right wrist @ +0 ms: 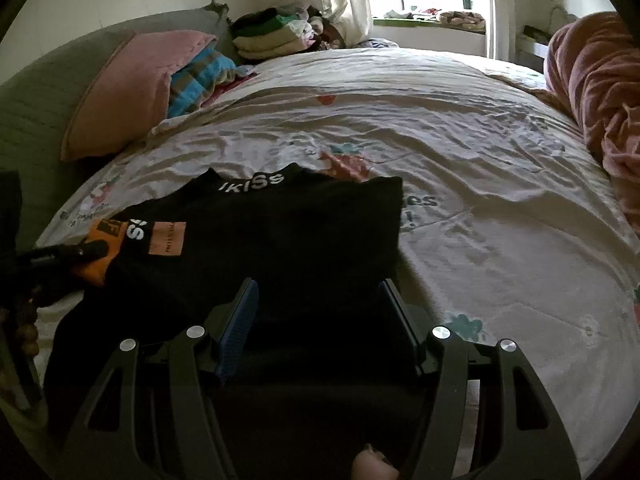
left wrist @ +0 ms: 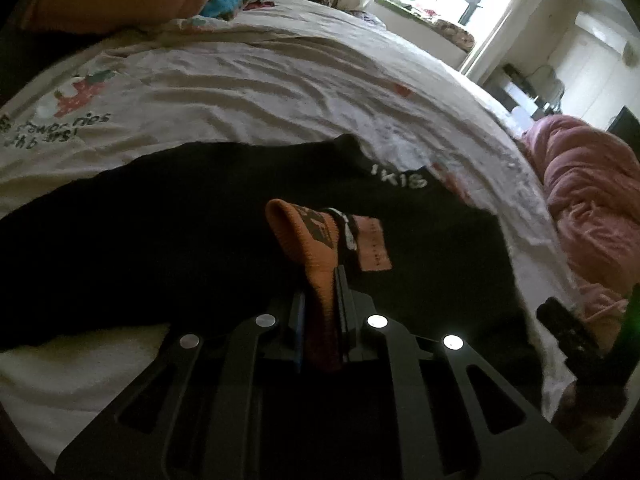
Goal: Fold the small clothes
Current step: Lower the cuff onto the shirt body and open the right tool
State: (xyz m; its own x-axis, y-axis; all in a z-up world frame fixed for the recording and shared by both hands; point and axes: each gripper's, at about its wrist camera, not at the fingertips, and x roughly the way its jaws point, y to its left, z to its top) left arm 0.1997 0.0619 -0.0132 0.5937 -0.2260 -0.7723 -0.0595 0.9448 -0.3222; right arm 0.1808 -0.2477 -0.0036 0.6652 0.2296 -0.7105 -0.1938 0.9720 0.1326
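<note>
A black garment (left wrist: 160, 240) with white lettering at its collar lies spread on the bed. Its sleeve ends in an orange cuff (left wrist: 304, 236) with a pink label beside it. My left gripper (left wrist: 322, 276) is shut on that orange cuff and holds it a little above the black cloth. The right wrist view shows the same grip at the far left, left gripper (right wrist: 86, 250) on the cuff (right wrist: 100, 268). My right gripper (right wrist: 318, 284) is open over the near part of the black garment (right wrist: 288, 232), its pads wide apart and not pressing the cloth.
The bed has a cream printed sheet (right wrist: 480, 200). A pink pillow (right wrist: 132, 88) and a striped blue cloth lie at the back left. A pile of folded clothes (right wrist: 272, 36) sits by the window. A bunched pink blanket (right wrist: 600, 100) lies along the right edge.
</note>
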